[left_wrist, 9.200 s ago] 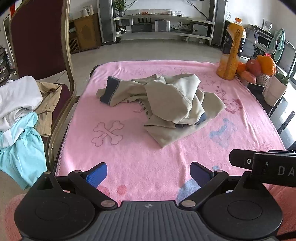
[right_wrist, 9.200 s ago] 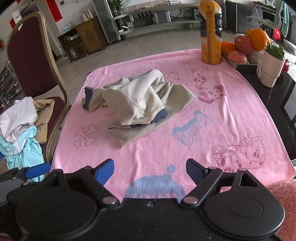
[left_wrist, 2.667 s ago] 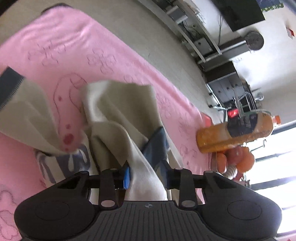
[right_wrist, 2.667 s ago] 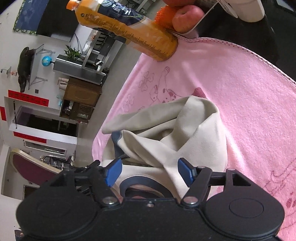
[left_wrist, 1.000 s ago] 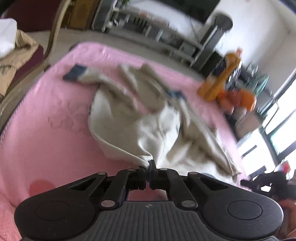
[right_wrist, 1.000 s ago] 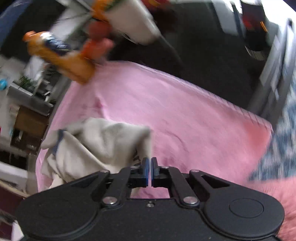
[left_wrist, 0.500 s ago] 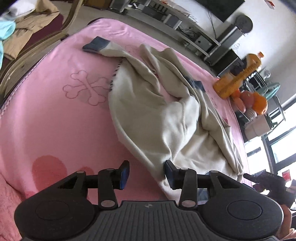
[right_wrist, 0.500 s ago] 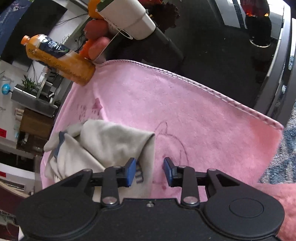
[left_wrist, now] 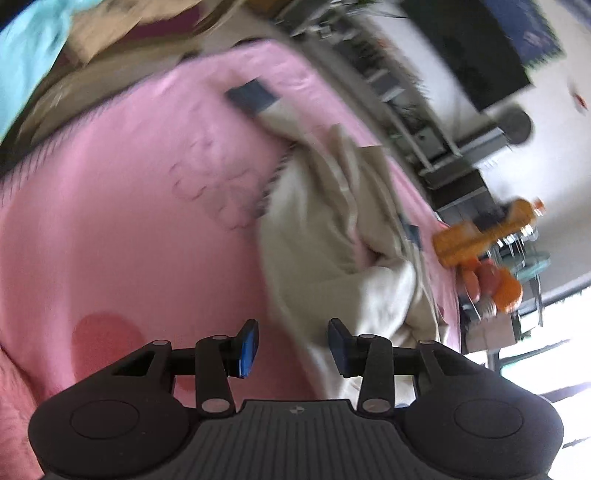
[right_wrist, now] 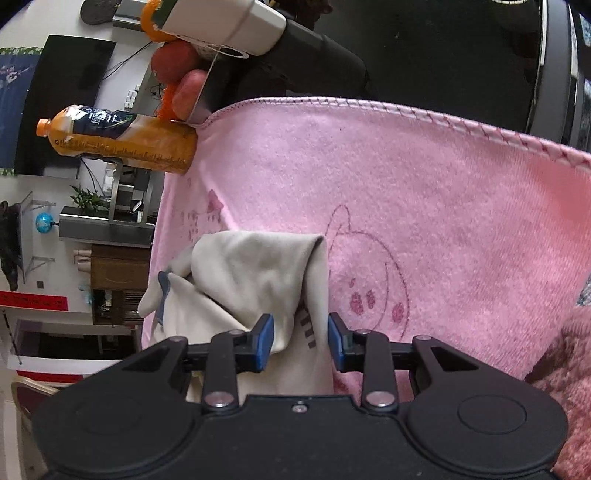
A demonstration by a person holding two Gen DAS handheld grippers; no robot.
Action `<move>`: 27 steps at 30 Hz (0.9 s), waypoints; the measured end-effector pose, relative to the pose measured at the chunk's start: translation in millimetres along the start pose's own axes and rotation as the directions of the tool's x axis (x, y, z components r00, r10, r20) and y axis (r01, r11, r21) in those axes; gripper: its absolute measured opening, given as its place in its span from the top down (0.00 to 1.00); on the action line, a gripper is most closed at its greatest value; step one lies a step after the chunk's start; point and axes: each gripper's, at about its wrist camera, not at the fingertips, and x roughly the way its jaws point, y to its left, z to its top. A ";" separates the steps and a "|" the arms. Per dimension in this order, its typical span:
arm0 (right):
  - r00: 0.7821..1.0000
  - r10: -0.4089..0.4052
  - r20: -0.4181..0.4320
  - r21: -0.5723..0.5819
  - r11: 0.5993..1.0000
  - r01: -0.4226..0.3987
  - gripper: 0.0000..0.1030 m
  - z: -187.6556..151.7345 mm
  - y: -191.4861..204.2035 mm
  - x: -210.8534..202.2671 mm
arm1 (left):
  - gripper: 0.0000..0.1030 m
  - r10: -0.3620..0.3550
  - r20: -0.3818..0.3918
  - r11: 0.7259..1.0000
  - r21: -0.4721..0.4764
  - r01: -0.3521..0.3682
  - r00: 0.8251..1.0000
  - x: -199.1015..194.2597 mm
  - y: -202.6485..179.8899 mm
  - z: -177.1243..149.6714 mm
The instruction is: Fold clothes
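Note:
A beige sweatshirt [left_wrist: 332, 229] with navy cuffs lies spread and rumpled on the pink towel [left_wrist: 122, 229]; one navy cuff [left_wrist: 251, 96] points to the far left corner. My left gripper [left_wrist: 292, 348] is open just above the garment's near edge, with cloth and towel showing between its blue pads. In the right wrist view the same sweatshirt [right_wrist: 251, 280] bunches up in front of my right gripper [right_wrist: 300, 341], which is open with a fold of beige cloth lying between its fingers. The left view is motion-blurred.
An orange juice bottle [right_wrist: 122, 142] and a bowl of fruit [right_wrist: 177, 74] stand at the pink towel's [right_wrist: 424, 192] far edge beside a white cup [right_wrist: 221, 22]. A chair with heaped clothes [left_wrist: 33, 55] is at the left. Dark tabletop [right_wrist: 424, 55] lies beyond the towel.
Both grippers, shut on the sweatshirt a second ago, have opened wider and let it go. The left gripper is swinging, blurring its view; the garment lies flatter on the towel.

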 end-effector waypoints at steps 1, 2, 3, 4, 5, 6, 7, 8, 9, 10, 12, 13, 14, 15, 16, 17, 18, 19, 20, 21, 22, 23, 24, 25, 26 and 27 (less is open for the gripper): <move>1.000 0.004 -0.002 0.005 1.000 -0.004 0.69 -0.4 -0.5 0.5 | 0.63 -0.009 -0.007 1.000 -0.024 0.009 1.000 2.3 3.0 1.3; 1.000 0.007 -0.003 0.009 1.000 -0.007 0.69 -0.9 -1.3 0.3 | 0.63 -0.018 -0.015 0.999 -0.047 0.017 1.000 4.6 6.0 2.5; 1.000 0.010 -0.004 0.014 1.000 -0.010 0.69 -1.0 -2.0 0.4 | 0.63 -0.027 -0.022 0.997 -0.071 0.025 0.999 6.9 9.0 3.8; 1.000 0.013 -0.004 0.020 1.000 -0.013 0.69 -1.1 -2.6 0.4 | 0.63 -0.036 -0.028 0.995 -0.095 0.033 0.999 9.2 12.0 5.0; 1.000 0.016 -0.004 0.023 1.000 -0.016 0.69 -1.1 -3.1 0.4 | 0.62 -0.046 -0.035 0.992 -0.119 0.041 0.998 11.5 15.1 6.3; 1.000 0.017 -0.003 0.022 1.000 -0.017 0.69 -1.0 -3.1 0.7 | 0.61 -0.055 -0.041 0.989 -0.142 0.049 0.998 13.8 18.1 7.5; 1.000 0.019 -0.001 0.021 1.000 -0.018 0.69 -0.9 -3.0 0.9 | 0.60 -0.065 -0.047 0.984 -0.166 0.056 0.997 16.1 21.1 8.8; 1.000 0.020 0.000 0.020 1.000 -0.020 0.69 -0.7 -3.0 1.1 | 0.60 -0.075 -0.053 0.980 -0.190 0.063 0.996 18.4 24.1 10.0; 1.000 0.021 0.002 0.018 1.000 -0.021 0.69 -0.6 -2.8 1.5 | 0.60 -0.085 -0.058 0.974 -0.213 0.070 0.995 20.7 27.1 11.3; 1.000 0.022 0.004 0.011 1.000 -0.022 0.69 -0.8 -1.9 2.2 | 0.60 -0.095 -0.064 0.968 -0.237 0.077 0.993 23.0 30.1 12.6; 1.000 0.016 -0.004 -0.019 1.000 -0.016 0.70 -2.3 1.4 3.2 | 0.62 -0.119 -0.075 0.964 -0.247 0.097 0.990 24.7 29.7 11.5; 1.000 0.010 -0.024 -0.038 0.999 -0.011 0.71 -4.5 3.8 4.2 | 0.65 -0.132 -0.072 0.963 -0.246 0.110 0.989 23.5 29.7 10.6; 0.999 0.005 -0.045 -0.056 0.998 -0.008 0.72 -6.9 6.0 5.3 | 0.65 -0.141 -0.064 0.962 -0.244 0.122 0.988 20.6 29.4 9.8; 0.998 0.001 -0.069 -0.071 0.997 -0.006 0.72 -9.7 7.6 6.7 | 0.65 -0.143 -0.055 0.962 -0.240 0.126 0.988 19.0 29.3 9.7; 0.996 -0.005 -0.084 -0.092 0.996 -0.003 0.72 -12.7 10.2 8.0 | 0.66 -0.143 -0.045 0.963 -0.237 0.129 0.989 17.6 29.2 9.7; 0.995 -0.012 -0.096 -0.113 0.994 0.001 0.73 -15.3 12.7 9.2 | 0.69 -0.143 -0.039 0.963 -0.238 0.130 0.989 17.3 29.7 9.6; 0.995 -0.019 -0.094 -0.133 0.991 0.006 0.75 -16.5 15.2 10.0 | 0.71 -0.143 -0.034 0.962 -0.240 0.131 0.989 17.2 30.3 9.4; 0.996 -0.024 -0.088 -0.147 0.989 0.010 0.76 -17.3 17.0 11.0 | 0.76 -0.143 -0.032 0.961 -0.242 0.132 0.989 18.3 30.7 9.5; 0.996 -0.027 -0.082 -0.160 0.987 0.014 0.77 -18.0 18.6 12.2 | 0.80 -0.141 -0.028 0.962 -0.240 0.130 0.990 19.7 30.0 9.9; 0.997 -0.026 -0.076 -0.167 0.986 0.013 0.77 -18.3 19.8 13.8 | 0.82 -0.139 -0.020 0.964 -0.230 0.131 0.990 19.5 28.1 10.2; 0.997 -0.025 -0.070 -0.182 0.983 0.012 0.77 -18.9 22.2 15.5 | 0.84 -0.137 -0.011 0.967 -0.218 0.132 0.990 19.1 26.0 10.4; 0.998 -0.027 -0.064 -0.203 0.979 0.014 0.77 -19.6 24.6 16.3 | 0.88 -0.136 -0.001 0.970 -0.206 0.133 0.991 18.6 24.0 10.7; 0.998 -0.030 -0.057 -0.225 0.974 0.017 0.77 -20.7 27.2 17.1 | 0.90 -0.134 0.008 0.972 -0.194 0.133 0.991 18.2 21.9 11.0; 0.998 -0.039 -0.051 -0.252 0.968 0.025 0.78 -22.7 30.1 18.2 | 0.98 -0.133 0.017 0.974 -0.182 0.134 0.991 17.7 19.8 11.3; 0.998 -0.048 -0.043 -0.277 0.960 0.034 0.83 -24.7 32.9 19.1 | 1.00 -0.131 0.027 0.976 -0.170 0.134 0.991 17.2 17.7 11.5; 0.997 -0.063 -0.032 -0.299 0.953 0.051 0.95 -26.5 34.9 19.4 | 1.00 -0.130 0.036 0.978 -0.158 0.134 0.991 16.8 15.6 11.8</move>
